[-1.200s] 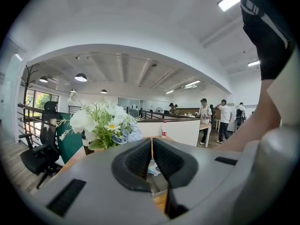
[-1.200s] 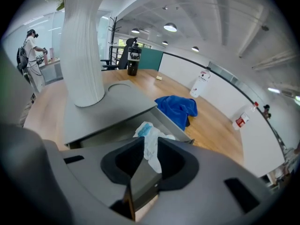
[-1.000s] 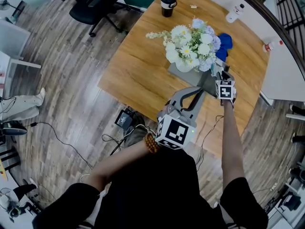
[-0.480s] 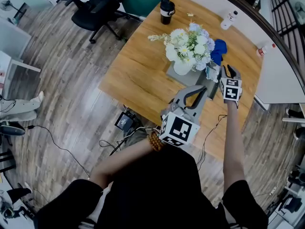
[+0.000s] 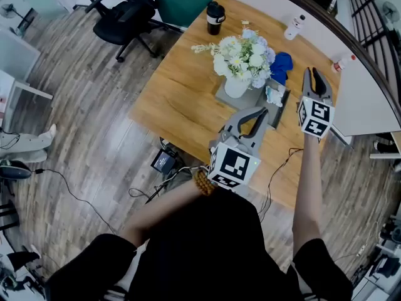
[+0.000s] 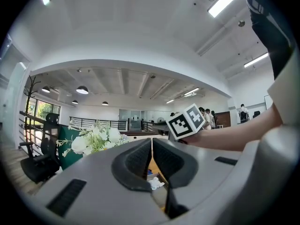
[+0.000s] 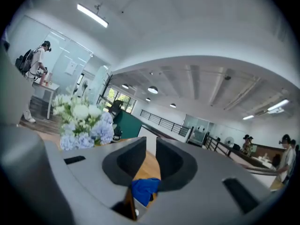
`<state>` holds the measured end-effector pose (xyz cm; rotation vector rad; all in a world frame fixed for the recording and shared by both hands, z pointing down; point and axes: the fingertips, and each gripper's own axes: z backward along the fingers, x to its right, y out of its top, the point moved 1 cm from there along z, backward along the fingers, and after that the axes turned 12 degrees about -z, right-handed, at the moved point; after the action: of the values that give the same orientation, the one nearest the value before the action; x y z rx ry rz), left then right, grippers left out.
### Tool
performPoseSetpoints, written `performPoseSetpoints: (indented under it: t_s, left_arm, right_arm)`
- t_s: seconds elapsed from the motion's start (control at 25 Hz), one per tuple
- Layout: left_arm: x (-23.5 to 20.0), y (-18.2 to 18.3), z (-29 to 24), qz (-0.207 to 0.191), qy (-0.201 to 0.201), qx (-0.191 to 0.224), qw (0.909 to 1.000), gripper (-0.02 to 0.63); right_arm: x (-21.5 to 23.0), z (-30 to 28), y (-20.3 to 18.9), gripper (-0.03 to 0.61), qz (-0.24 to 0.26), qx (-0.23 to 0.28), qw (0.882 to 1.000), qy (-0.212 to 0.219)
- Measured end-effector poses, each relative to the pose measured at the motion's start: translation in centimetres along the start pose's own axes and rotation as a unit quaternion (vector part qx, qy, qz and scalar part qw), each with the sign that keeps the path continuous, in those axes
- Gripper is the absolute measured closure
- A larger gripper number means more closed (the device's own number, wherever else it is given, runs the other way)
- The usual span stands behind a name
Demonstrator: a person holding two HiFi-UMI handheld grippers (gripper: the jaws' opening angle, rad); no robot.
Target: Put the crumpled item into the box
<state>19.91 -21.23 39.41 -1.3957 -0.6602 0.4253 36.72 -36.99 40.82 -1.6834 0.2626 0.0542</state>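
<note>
The task looks done: the crumpled white item (image 5: 274, 95) lies in the grey box (image 5: 280, 113), beside the flower vase (image 5: 241, 58). The right gripper (image 5: 315, 74) hangs above it. Its jaws are apart with nothing between them, and they have just been closing. The left gripper (image 5: 260, 113) has its jaws together and empty. Around them is a wooden tabletop (image 5: 182, 86), a plank floor (image 5: 81, 105) and an office chair (image 5: 125, 11).

Person: black short-sleeved top (image 5: 200, 256); brown bead bracelet (image 5: 200, 185) on the left wrist. Left gripper (image 5: 262, 113), right gripper (image 5: 312, 75): grey moulded bodies, dark jaw pads, white cubes bearing black square markers.
</note>
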Motion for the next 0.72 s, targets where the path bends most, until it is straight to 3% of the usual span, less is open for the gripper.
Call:
performPoseSetpoints:
  t_s: [0.32,0.72]
  left_arm:
    - [0.4,-0.2,0.3,0.002,0.006,0.0,1.0,0.588]
    - [1.0,0.2,0.0,-0.006,0.001,0.004,1.0,0.588]
  right_arm:
    - [-1.8,6.3,8.1,0.54,-0.016,0.115,0.993,-0.006]
    - [-4.4,11.5,11.4,0.575,-0.023,0.177,0.984,0.016]
